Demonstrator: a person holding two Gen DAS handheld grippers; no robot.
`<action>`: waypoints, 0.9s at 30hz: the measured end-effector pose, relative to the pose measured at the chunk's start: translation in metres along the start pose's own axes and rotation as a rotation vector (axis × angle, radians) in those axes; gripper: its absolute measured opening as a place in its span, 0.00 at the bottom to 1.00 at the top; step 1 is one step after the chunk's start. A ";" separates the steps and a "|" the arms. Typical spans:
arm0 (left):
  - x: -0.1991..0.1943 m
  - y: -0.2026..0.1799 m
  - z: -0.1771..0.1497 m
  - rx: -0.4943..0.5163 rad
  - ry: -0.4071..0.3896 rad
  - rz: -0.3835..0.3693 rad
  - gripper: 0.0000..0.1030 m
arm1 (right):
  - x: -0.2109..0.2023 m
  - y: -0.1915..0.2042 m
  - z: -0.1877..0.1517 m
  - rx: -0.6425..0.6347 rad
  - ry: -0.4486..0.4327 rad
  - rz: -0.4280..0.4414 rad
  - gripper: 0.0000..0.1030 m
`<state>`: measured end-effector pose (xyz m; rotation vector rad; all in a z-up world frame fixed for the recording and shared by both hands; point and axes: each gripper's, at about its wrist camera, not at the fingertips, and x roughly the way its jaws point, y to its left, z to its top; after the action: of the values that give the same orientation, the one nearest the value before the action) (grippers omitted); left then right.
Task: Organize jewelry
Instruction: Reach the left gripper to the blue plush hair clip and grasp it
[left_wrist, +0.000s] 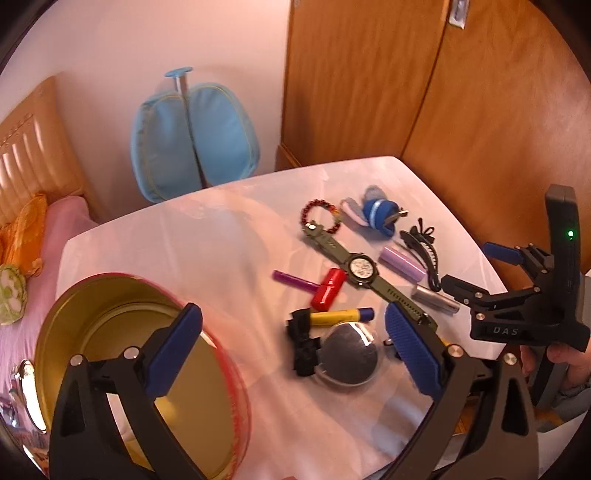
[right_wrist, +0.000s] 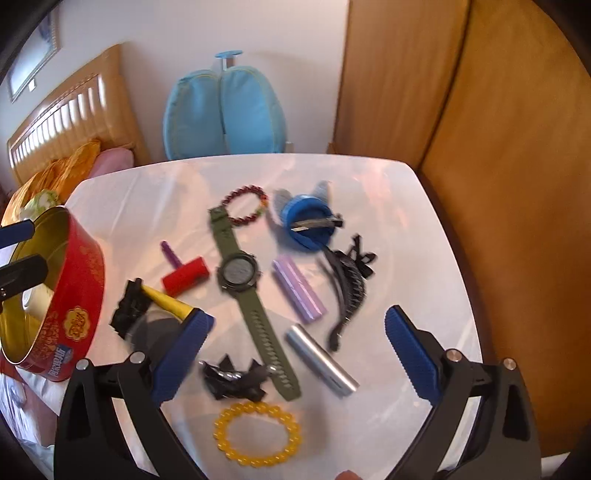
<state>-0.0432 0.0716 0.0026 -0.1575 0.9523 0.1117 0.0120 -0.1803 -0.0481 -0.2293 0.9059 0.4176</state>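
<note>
Left wrist view: left gripper (left_wrist: 291, 343) spread apart, holding nothing, above the white table (left_wrist: 184, 240). Red round tin (left_wrist: 110, 332) at near left, open. Green watch (left_wrist: 360, 267) at centre, red bead bracelet (left_wrist: 321, 218) beyond it. Right gripper (left_wrist: 476, 273) at right, apart.

Right wrist view: right gripper (right_wrist: 299, 350) apart, empty. Yellow bead bracelet (right_wrist: 256, 430) nearest, black bow (right_wrist: 236, 376) just beyond. Watch (right_wrist: 240, 273) centre, tin (right_wrist: 70, 295) far left.
</note>
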 end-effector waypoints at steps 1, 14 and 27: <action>0.012 -0.007 0.003 0.002 0.023 -0.012 0.93 | 0.001 -0.011 -0.004 0.023 0.005 -0.008 0.95; 0.145 -0.092 0.075 0.149 0.132 -0.054 0.93 | 0.015 -0.057 -0.017 0.119 0.033 -0.041 0.95; 0.217 -0.134 0.094 0.331 0.197 -0.106 0.93 | 0.024 -0.079 -0.026 0.185 0.046 -0.044 0.95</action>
<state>0.1794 -0.0378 -0.1099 0.0880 1.1426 -0.1622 0.0415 -0.2544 -0.0812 -0.0894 0.9770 0.2871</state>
